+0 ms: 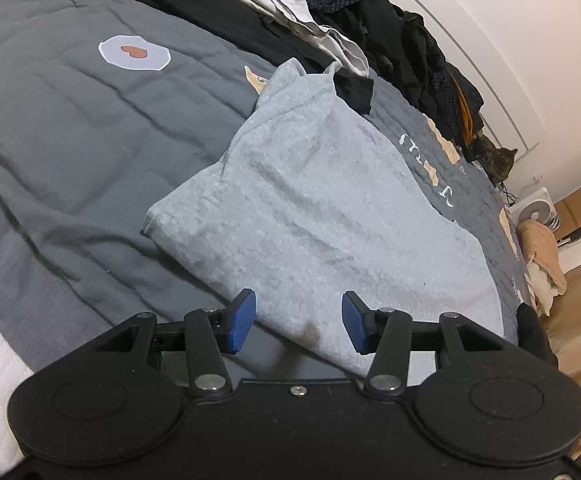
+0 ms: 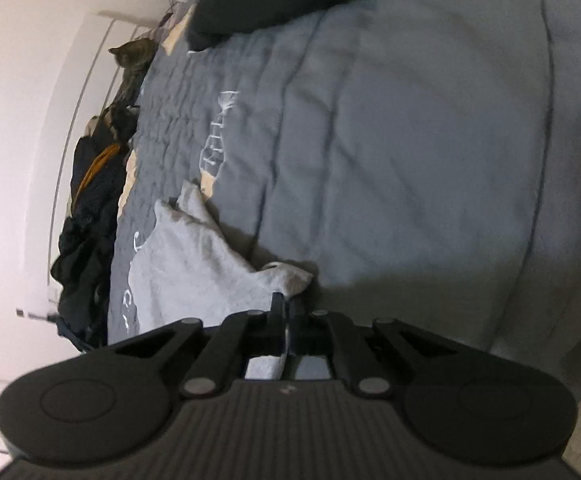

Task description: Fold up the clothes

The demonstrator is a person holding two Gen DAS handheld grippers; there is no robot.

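A bed (image 1: 70, 140) under a grey quilted cover fills most of the left wrist view. A light grey garment (image 1: 310, 216) lies spread on it at centre frame. Along the top edge runs a heap of black and white clothes (image 1: 290, 12), continuing down the upper right. A tabby cat (image 1: 500, 160) sits at right.

my left gripper (image 1: 298, 322) is black with blue pads (image 1: 242, 320), over a pale heathered grey garment (image 1: 310, 216). the quilt (image 1: 70, 128) is dark grey with a white patch holding an orange-brown heart (image 1: 134, 52) and white fishbone stitching (image 2: 216, 136). the clothes pile (image 1: 330, 12) looks black, white and maybe dotted navy.
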